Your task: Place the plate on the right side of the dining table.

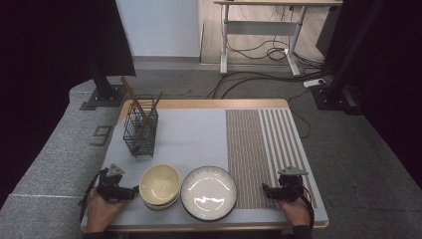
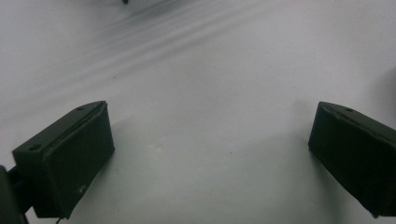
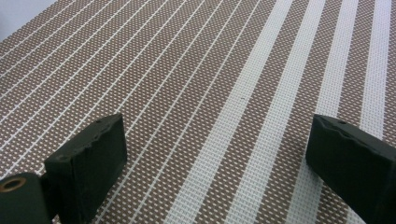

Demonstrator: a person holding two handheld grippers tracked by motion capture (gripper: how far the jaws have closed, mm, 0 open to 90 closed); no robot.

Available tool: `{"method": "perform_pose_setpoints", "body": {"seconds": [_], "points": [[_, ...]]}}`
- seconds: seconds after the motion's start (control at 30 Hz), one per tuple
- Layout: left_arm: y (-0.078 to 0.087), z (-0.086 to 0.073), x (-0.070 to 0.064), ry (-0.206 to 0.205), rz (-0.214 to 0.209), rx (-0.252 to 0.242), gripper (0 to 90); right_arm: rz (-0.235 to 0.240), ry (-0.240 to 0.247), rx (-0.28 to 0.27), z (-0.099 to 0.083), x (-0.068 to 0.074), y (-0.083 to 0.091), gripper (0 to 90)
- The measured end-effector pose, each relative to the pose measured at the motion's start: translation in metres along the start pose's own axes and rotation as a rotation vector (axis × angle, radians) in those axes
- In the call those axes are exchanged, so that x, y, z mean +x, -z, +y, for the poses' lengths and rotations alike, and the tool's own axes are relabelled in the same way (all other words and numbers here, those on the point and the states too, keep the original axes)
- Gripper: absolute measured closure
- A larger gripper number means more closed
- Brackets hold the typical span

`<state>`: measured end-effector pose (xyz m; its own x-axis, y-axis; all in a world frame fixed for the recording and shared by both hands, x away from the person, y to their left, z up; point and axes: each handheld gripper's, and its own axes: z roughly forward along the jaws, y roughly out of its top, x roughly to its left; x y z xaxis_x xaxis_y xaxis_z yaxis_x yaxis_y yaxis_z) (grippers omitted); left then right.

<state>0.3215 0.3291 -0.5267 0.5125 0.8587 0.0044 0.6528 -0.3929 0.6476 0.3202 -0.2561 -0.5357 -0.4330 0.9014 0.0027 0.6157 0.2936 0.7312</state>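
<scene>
At the near edge of the table, the left gripper (image 1: 133,191) rested with its jaws spread wide and empty over the pale mat (image 2: 210,93), just beside the stacked cream bowls (image 1: 159,185). The right gripper (image 1: 264,188) sat likewise released, jaws wide apart above the brown striped placemat (image 3: 196,74). Between them lay a white plate (image 1: 209,193), touching the bowls. Farther back stood a black wire basket (image 1: 140,130) holding chopsticks (image 1: 135,98).

Nearest my left side I see a cream bowl (image 1: 159,185) sitting upright, stacked on another bowl, at the table's near edge. Just beside it, to its right, a pale round plate (image 1: 209,193) with a dark rim lies flat.
</scene>
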Motion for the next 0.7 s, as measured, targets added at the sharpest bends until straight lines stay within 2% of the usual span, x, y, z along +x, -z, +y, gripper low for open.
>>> {"method": "perform_pose_setpoints", "body": {"seconds": [0.6, 0.7], "points": [[0.0, -0.0002, 0.0001, 0.001, -0.001, -0.002, 0.0, 0.004, 0.003, 0.006, 0.0009, 0.0001, 0.0004, 4.8], [0.0, -0.0002, 0.0001, 0.001, -0.001, -0.002, 0.0, 0.022, 0.011, 0.02, 0.0004, -0.0003, 0.004, 5.5]]}}
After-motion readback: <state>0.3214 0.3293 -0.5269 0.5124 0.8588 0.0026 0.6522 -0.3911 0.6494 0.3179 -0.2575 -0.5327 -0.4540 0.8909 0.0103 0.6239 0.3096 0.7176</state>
